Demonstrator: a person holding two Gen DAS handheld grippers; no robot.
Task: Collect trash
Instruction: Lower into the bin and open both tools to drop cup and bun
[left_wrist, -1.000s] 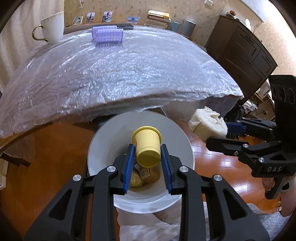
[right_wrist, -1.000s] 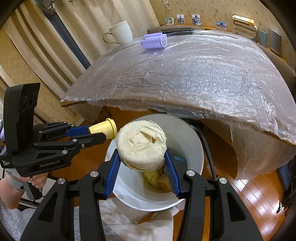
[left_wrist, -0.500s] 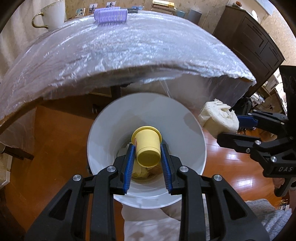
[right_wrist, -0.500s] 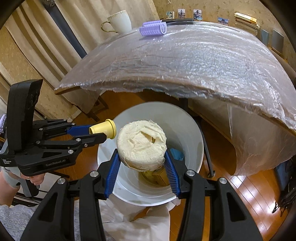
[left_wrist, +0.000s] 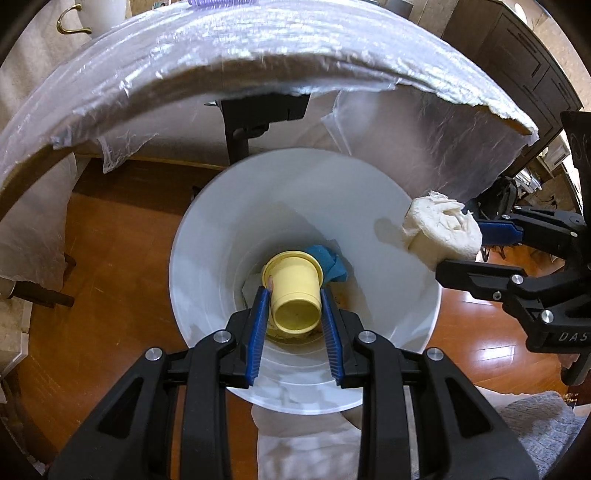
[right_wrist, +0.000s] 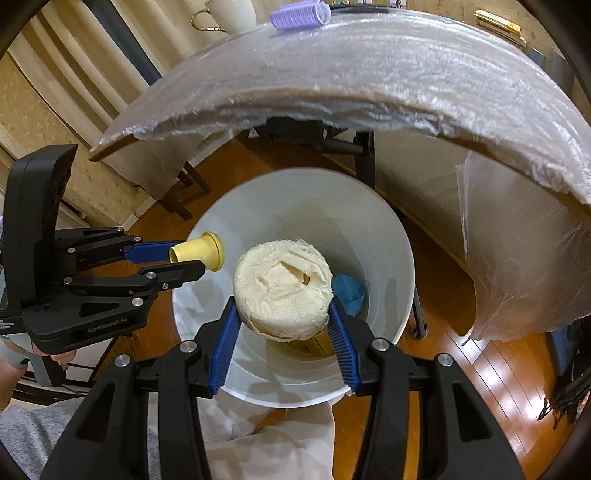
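Both tools have sunk toward the white trash bin (left_wrist: 207, 240) since the earlier frames, so its mouth fills more of each view and the plastic-covered counter (left_wrist: 258, 48) edge has slid up and away. Each points steeply down over the bin. One left tool (left_wrist: 293, 308) pinches one yellow plastic cup (left_wrist: 293, 295) on its side, rim toward the bin's far wall, low inside the opening. One right tool (right_wrist: 282, 321) clamps one cream wad of paper towel (right_wrist: 282, 291) above the bin, just right of the cup. One blue scrap (right_wrist: 349, 291) lies at the bin's bottom among other litter. One purple hair roller (right_wrist: 301, 14) and one white mug (right_wrist: 231, 13) stand on the counter's far side
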